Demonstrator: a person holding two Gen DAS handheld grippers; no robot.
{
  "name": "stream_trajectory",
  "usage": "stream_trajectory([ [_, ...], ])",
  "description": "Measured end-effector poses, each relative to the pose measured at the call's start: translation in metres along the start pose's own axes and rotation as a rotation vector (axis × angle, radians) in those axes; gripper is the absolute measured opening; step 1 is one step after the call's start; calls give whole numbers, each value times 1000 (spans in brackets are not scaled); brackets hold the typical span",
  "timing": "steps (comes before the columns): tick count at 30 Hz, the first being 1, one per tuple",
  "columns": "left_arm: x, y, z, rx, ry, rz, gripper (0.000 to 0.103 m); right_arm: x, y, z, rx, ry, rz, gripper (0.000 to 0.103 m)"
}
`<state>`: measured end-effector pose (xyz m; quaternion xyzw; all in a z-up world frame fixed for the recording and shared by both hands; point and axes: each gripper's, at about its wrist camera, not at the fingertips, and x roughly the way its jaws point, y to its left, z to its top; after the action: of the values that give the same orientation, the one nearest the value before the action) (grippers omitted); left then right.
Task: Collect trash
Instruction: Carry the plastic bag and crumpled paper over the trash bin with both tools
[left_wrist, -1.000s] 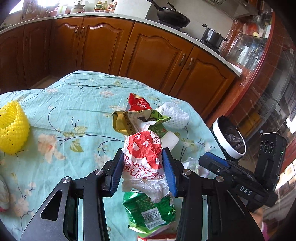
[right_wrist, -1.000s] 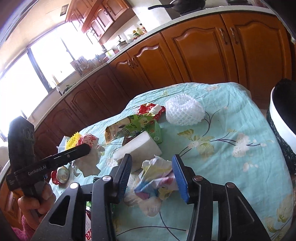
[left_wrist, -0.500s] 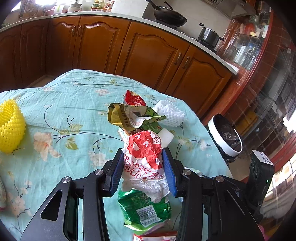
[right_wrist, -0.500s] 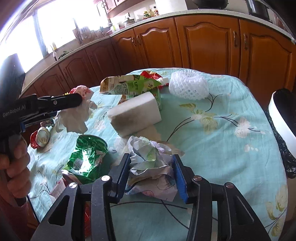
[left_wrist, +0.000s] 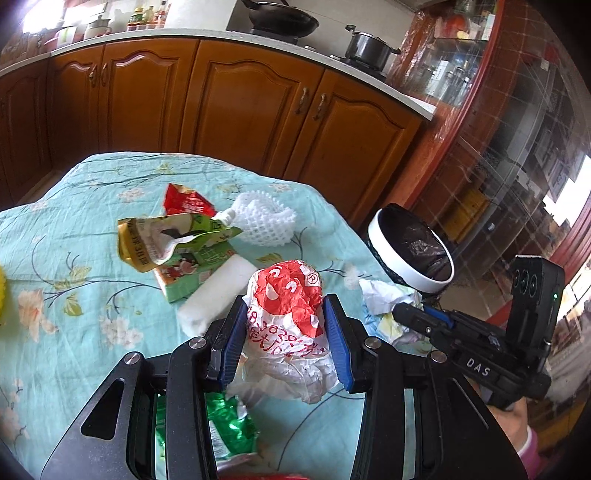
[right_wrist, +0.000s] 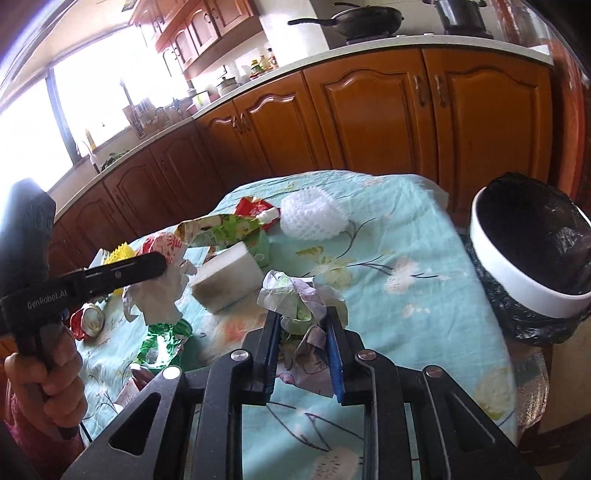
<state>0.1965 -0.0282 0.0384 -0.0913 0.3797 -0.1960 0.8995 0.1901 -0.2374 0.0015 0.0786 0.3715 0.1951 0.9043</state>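
My left gripper (left_wrist: 284, 306) is shut on a crumpled red and white paper wrapper (left_wrist: 286, 295) and holds it above the table. My right gripper (right_wrist: 301, 314) is shut on a crumpled wad of paper (right_wrist: 299, 299), lifted a little off the cloth; it also shows in the left wrist view (left_wrist: 384, 295). A white-rimmed trash bin with a black liner (right_wrist: 532, 266) stands off the table's right edge, also in the left wrist view (left_wrist: 413, 247). On the cloth lie a torn green carton (left_wrist: 177, 247), a white foam block (left_wrist: 214, 295), a white foam net (left_wrist: 264, 221) and a red wrapper (left_wrist: 184, 201).
The table has a turquoise flowered cloth (right_wrist: 399, 206). A green foil bag (right_wrist: 162, 341), a crushed can (right_wrist: 88, 319) and a yellow foam net (right_wrist: 118, 254) lie at the left. Wooden cabinets (left_wrist: 243, 107) run behind.
My right gripper closed tighter on the paper wad and lifted it, turning toward the bin. My left gripper carried the red and white wrapper to the right, nearer the bin.
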Motion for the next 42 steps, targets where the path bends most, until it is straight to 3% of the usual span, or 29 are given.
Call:
stream_trajectory([
  [21, 75, -118, 34, 211, 84, -112, 40, -70, -122, 17, 197, -143, -167, 23],
  [42, 156, -195, 83, 357, 158, -123, 40, -74, -194, 46, 271, -134, -237, 24],
])
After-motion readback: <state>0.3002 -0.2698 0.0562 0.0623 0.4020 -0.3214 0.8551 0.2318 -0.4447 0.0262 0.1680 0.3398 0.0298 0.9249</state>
